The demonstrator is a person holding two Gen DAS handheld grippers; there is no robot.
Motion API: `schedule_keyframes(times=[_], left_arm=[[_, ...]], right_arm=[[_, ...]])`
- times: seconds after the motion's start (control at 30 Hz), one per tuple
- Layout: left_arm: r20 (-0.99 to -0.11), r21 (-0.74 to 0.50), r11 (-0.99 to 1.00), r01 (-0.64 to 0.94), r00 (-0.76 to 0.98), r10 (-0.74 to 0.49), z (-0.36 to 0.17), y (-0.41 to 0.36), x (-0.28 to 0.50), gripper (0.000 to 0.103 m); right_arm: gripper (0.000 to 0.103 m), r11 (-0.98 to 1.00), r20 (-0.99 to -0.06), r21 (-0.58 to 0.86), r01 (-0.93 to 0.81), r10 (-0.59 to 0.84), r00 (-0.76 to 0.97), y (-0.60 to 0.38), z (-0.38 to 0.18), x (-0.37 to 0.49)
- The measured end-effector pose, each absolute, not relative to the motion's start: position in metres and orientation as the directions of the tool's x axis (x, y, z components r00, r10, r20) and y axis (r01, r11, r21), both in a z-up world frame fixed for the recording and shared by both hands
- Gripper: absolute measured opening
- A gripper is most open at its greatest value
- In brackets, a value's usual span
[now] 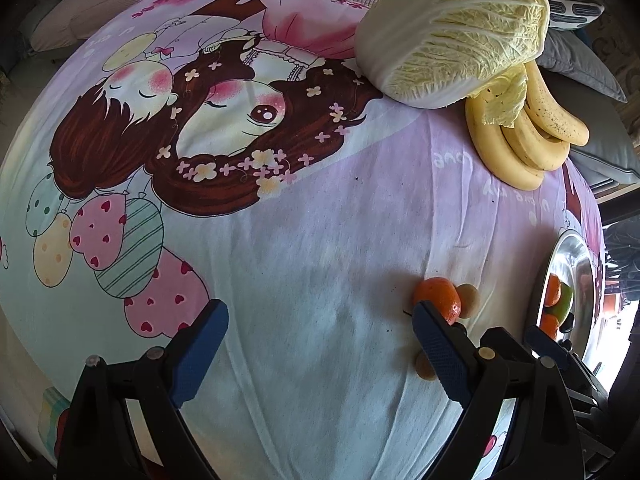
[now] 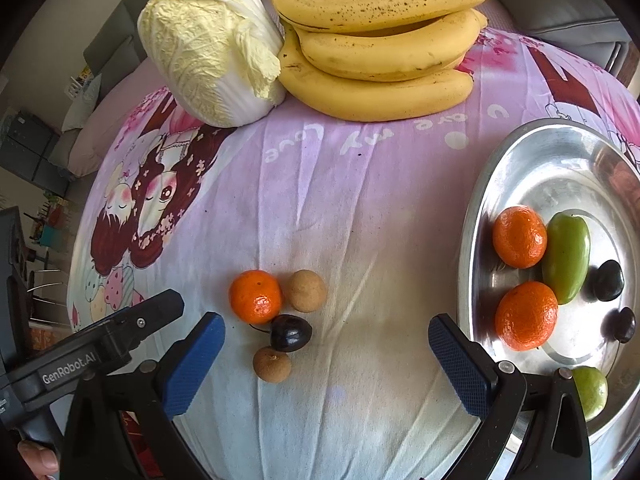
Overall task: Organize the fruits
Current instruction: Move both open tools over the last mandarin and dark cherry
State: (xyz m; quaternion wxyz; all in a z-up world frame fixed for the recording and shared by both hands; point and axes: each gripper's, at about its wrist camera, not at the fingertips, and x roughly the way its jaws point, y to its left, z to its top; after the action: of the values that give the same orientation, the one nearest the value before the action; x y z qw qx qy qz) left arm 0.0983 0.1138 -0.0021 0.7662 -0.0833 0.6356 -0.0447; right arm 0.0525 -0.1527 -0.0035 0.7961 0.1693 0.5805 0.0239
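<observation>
Both grippers are spread wide and hold nothing. The right gripper (image 2: pixel 326 356) hangs low in the right wrist view, over the cloth (image 2: pixel 360 208). Just above it, in the lower middle, sits a small bunch of loose fruit: an orange (image 2: pixel 256 297), two brown balls (image 2: pixel 307 291) and a dark cherry (image 2: pixel 290 333), all touching or close. The tray (image 2: pixel 516 152) at the right edge already holds two oranges (image 2: pixel 519 237), green fruit and dark cherries. The bananas (image 2: pixel 380 48) and cabbage (image 2: pixel 208 44) lie at the top. The left gripper (image 1: pixel 320 344) waits near the same bunch.

It looks like the job is half done. Next, I think a gripper must drop over one loose fruit, pinch it softly, and carry it to the tray.
</observation>
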Motion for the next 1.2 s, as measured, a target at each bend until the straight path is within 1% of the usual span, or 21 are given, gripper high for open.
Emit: schedule_keyframes(times=[0.27, 0.4, 0.47, 0.63, 0.77, 0.93, 1.1, 1.2], left_arm=[[-0.957, -0.245, 0.968, -0.043, 0.173, -0.235, -0.008, 0.122, 0.118, 0.092], [-0.954, -0.237, 0.971, -0.031, 0.197, -0.226, 0.000, 0.120, 0.124, 0.092], [-0.949, -0.255, 0.966, -0.036, 0.199, -0.243, 0.002, 0.121, 0.126, 0.092], [-0.938, -0.292, 0.955, -0.057, 0.209, -0.275, 0.008, 0.111, 0.118, 0.093], [-0.944, -0.276, 0.959, -0.061, 0.204, -0.258, -0.004, 0.094, 0.125, 0.093], [-0.943, -0.292, 0.954, -0.062, 0.183, -0.277, -0.018, 0.081, 0.131, 0.094], [-0.924, -0.358, 0.933, -0.043, 0.160, -0.347, -0.030, 0.067, 0.135, 0.094], [-0.908, -0.408, 0.911, -0.062, 0.132, -0.397, -0.036, 0.064, 0.137, 0.094]], right_arm=[[0.103, 0.937, -0.906, 0.318, 0.143, 0.256, 0.336, -0.153, -0.002, 0.061], [0.103, 0.937, -0.897, 0.329, 0.121, 0.270, 0.349, -0.153, 0.000, 0.064], [0.103, 0.937, -0.893, 0.333, 0.106, 0.277, 0.355, -0.153, 0.002, 0.067], [0.103, 0.918, -0.875, 0.385, 0.098, 0.328, 0.357, -0.154, 0.001, 0.072], [0.103, 0.920, -0.880, 0.380, 0.094, 0.329, 0.342, -0.155, -0.001, 0.076], [0.103, 0.927, -0.885, 0.366, 0.085, 0.318, 0.339, -0.157, -0.003, 0.077], [0.103, 0.922, -0.881, 0.375, 0.100, 0.320, 0.350, -0.163, -0.002, 0.073], [0.103, 0.935, -0.887, 0.335, 0.116, 0.272, 0.373, -0.165, 0.003, 0.070]])
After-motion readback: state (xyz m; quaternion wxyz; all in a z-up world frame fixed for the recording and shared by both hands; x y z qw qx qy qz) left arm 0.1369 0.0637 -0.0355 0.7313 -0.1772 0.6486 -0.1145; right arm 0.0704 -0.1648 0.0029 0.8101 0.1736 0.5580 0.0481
